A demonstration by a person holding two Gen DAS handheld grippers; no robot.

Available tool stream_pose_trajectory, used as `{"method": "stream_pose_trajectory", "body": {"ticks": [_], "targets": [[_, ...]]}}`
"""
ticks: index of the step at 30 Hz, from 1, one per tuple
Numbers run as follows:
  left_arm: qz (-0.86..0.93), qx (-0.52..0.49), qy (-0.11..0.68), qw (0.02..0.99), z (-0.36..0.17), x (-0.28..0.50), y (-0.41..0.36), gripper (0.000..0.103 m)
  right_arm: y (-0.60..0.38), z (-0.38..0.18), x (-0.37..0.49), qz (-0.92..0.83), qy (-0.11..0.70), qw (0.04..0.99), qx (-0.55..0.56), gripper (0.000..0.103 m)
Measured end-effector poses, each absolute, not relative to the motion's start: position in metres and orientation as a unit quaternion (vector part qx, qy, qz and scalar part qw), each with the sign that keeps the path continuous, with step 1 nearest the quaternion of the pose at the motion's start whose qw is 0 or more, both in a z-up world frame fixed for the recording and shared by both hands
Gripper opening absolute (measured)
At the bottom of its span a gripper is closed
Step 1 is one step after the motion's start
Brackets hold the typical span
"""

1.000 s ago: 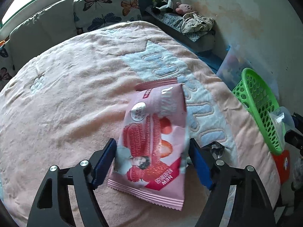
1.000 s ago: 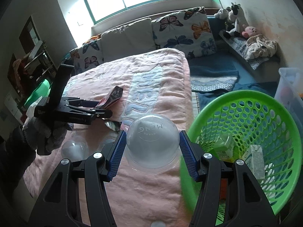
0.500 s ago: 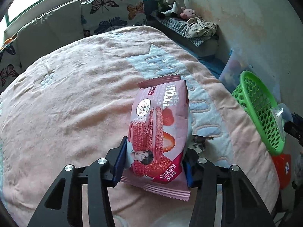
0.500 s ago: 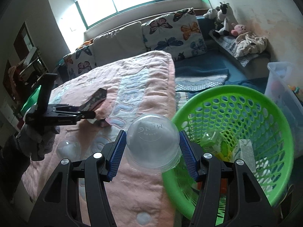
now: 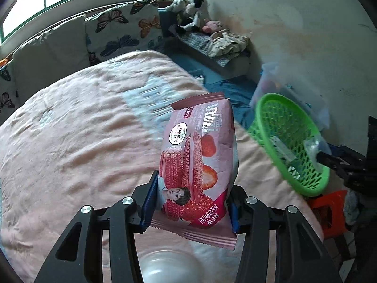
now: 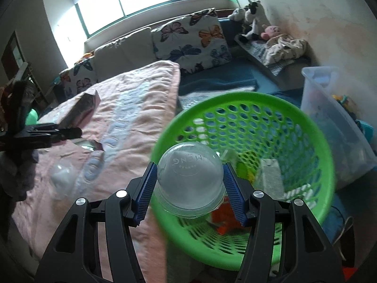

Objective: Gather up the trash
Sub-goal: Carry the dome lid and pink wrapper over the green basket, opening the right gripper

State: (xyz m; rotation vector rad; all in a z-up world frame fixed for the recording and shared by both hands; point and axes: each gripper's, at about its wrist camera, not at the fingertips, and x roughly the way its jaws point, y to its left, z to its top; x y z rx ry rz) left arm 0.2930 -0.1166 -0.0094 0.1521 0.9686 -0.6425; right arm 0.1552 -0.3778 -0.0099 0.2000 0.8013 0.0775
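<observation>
Trash is being held in both hand-held grippers above a bed covered by a pink blanket [image 5: 77,141]. A pink snack wrapper [image 5: 200,165], printed with strawberries and a small portrait, is clamped at its lower part by the left hand-held gripper [image 5: 192,202]; the blue pads are pressed against its two side edges, and the wrapper is raised clear of the blanket, its serrated top edge pointing away from the camera. A clear plastic dome [image 5: 169,268] is seen on the blanket just below that gripper.

A stack of clear dome lids [image 6: 189,176] is gripped between the blue pads of the right hand-held gripper [image 6: 189,188], and it is held over the near rim of a green perforated basket [image 6: 313,141]. Inside the basket a small carton [image 6: 271,176] and some other pieces of rubbish are seen, though blurred. Another clear dome [image 6: 62,176] is left lying on the blanket to the left, near the left hand-held gripper, which is seen with the wrapper from the side.

Butterfly-print cushions [image 6: 190,40] are lined up at the head of the bed under a window. Soft toys [image 6: 252,21] are set on a ledge by the wall, and a translucent storage tub [image 6: 329,118] is placed just beyond the basket.
</observation>
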Motion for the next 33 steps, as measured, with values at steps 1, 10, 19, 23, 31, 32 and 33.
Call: {"method": "stream_pose_trajectory", "body": {"ticks": [1, 10, 19, 23, 31, 32, 33], "targets": [[-0.307, 0.073, 0.456, 0.832, -0.008, 0.291, -0.121, 0.048, -0.381, -0.012, 0.154, 0.034, 0.392, 0.914, 0.097, 0.058], [-0.341, 0.087, 0.453, 0.82, 0.0, 0.273, -0.171, 0.048, -0.409, -0.029, 0.144, 0.011, 0.406, 0.907, 0.113, 0.058], [-0.377, 0.102, 0.45, 0.803, 0.005, 0.256, -0.225, 0.048, -0.432, -0.038, 0.138, -0.009, 0.408, 0.903, 0.135, 0.058], [-0.389, 0.103, 0.45, 0.797, 0.005, 0.251, -0.245, 0.048, -0.439, -0.04, 0.135, -0.012, 0.406, 0.902, 0.145, 0.066], [-0.4, 0.115, 0.462, 0.783, -0.006, 0.246, -0.279, 0.048, -0.453, -0.033, 0.12, -0.02, 0.39, 0.907, 0.158, 0.066], [-0.401, 0.115, 0.465, 0.781, -0.008, 0.246, -0.283, 0.048, -0.456, -0.031, 0.118, -0.021, 0.387, 0.908, 0.16, 0.066], [-0.402, 0.115, 0.466, 0.78, -0.009, 0.247, -0.285, 0.048, -0.458, -0.03, 0.115, -0.022, 0.384, 0.908, 0.163, 0.066]]}}
